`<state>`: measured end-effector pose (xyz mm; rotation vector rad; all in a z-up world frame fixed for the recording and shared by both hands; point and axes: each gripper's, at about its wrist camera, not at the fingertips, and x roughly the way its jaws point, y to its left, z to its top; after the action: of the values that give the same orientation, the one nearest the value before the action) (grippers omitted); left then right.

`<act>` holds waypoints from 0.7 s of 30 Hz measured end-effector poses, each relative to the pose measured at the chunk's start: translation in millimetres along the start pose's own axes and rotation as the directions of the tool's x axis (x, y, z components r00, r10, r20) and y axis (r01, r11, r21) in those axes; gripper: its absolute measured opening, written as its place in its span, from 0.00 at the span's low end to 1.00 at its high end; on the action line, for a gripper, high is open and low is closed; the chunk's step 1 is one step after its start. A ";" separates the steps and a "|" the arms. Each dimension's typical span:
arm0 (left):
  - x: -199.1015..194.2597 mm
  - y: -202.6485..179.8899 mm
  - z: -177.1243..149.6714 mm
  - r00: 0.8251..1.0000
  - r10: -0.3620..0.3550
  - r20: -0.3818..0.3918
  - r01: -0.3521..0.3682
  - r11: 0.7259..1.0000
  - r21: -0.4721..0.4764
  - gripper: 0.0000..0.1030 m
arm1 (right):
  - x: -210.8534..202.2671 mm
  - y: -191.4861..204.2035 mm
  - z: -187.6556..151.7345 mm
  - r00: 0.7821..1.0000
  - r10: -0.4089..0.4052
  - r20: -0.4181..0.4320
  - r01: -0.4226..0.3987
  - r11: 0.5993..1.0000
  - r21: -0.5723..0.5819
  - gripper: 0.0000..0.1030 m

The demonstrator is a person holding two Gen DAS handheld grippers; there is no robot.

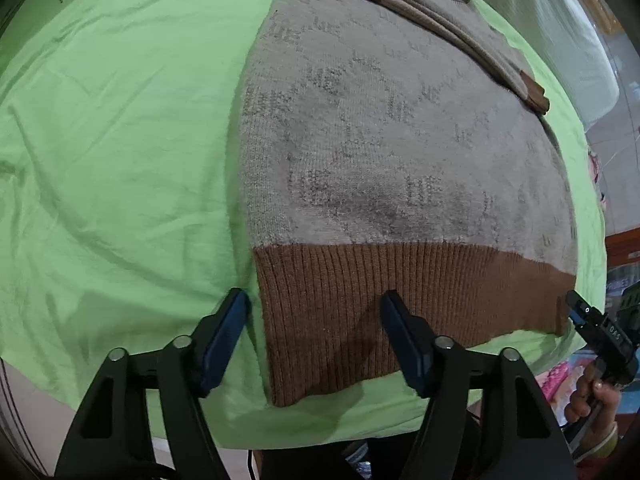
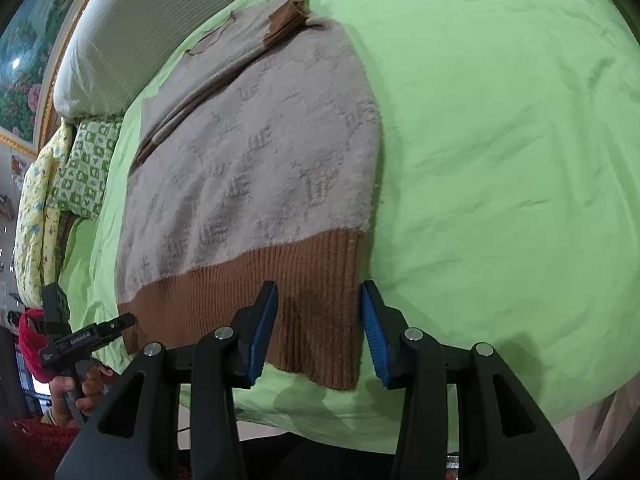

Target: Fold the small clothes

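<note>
Little legible txt here. On the black body of the right gripper [image 1: 592, 312], seen in the left wrist view just off the near right edge of the green sheet [image 1: 120, 160], small white caps read approx. "DAS"; blurred, so not certain. The left gripper [image 2: 86, 312], seen in the right wrist view by the sheet's near left edge, carries a white logo word along its body, too small and smeared to read. The sweater [image 1: 400, 140] has a repeated grey knitted motif, letter-like, maybe "UE" or "HE", across its whole beige part up to the brown hem; can't tell which. No nos., labels or signs readable elsewhere.
</note>
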<state>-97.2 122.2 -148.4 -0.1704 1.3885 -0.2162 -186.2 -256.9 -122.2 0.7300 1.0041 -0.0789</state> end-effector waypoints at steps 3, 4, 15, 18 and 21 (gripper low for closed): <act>-1.0 -2.0 0.8 1.000 0.011 0.007 -0.011 1.000 0.013 0.45 | 4.2 -0.1 -0.4 0.999 0.035 -0.008 -0.035 0.999 0.013 0.42; -1.6 -1.7 1.3 1.000 0.012 0.011 -0.012 1.000 0.018 0.40 | 5.0 0.1 -0.8 0.999 0.044 -0.012 -0.043 0.999 0.015 0.42; -29.2 2.6 -5.2 0.987 -0.131 0.094 0.131 0.991 0.006 0.06 | -24.6 -16.3 -8.2 0.995 0.095 0.009 -0.095 0.995 0.034 0.07; -34.8 5.1 -10.9 0.983 -0.159 0.094 0.160 0.987 0.001 0.06 | -34.4 -27.3 -11.4 0.995 0.102 0.002 -0.102 0.993 0.052 0.06; -34.7 8.0 -9.3 0.980 -0.174 0.091 0.176 0.984 -0.015 0.06 | -37.5 -31.2 -10.8 0.991 0.131 0.005 -0.131 0.989 0.064 0.06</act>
<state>-111.8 138.7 -118.9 -0.3188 1.2875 -0.3353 -226.9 -284.1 -112.3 0.8531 0.9537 0.0020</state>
